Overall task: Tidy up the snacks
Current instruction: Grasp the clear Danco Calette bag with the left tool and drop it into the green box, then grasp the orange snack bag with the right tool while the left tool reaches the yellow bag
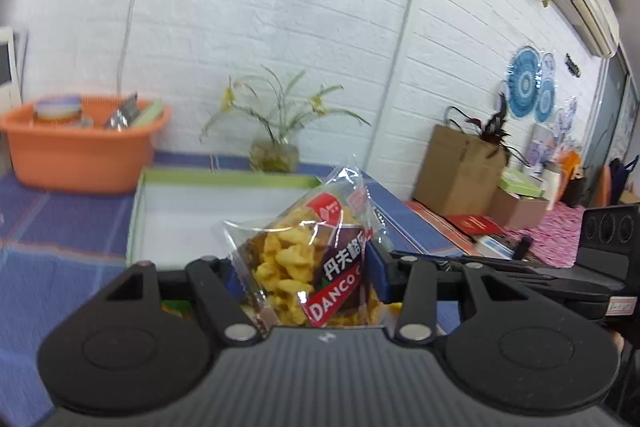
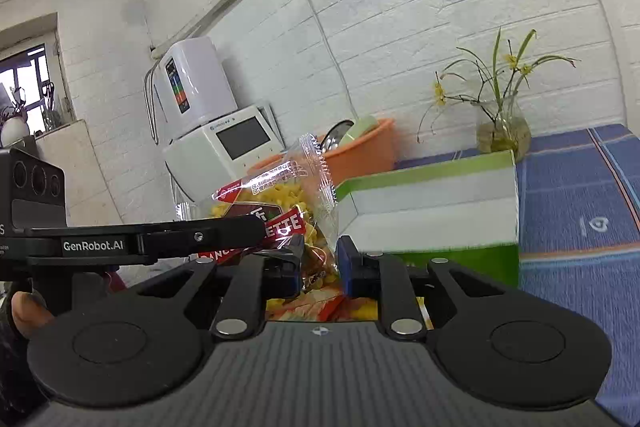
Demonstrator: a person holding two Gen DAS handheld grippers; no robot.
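My left hand-held gripper is clamped on the snack packet, which stands upright. My right hand-held gripper pinches its lower edge. The open box lies straight ahead.

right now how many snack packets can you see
At least 2. One snack packet is held up between the left gripper fingers, in front of the green-and-white box. More red-and-yellow packets lie below the right gripper; the number there is hidden.
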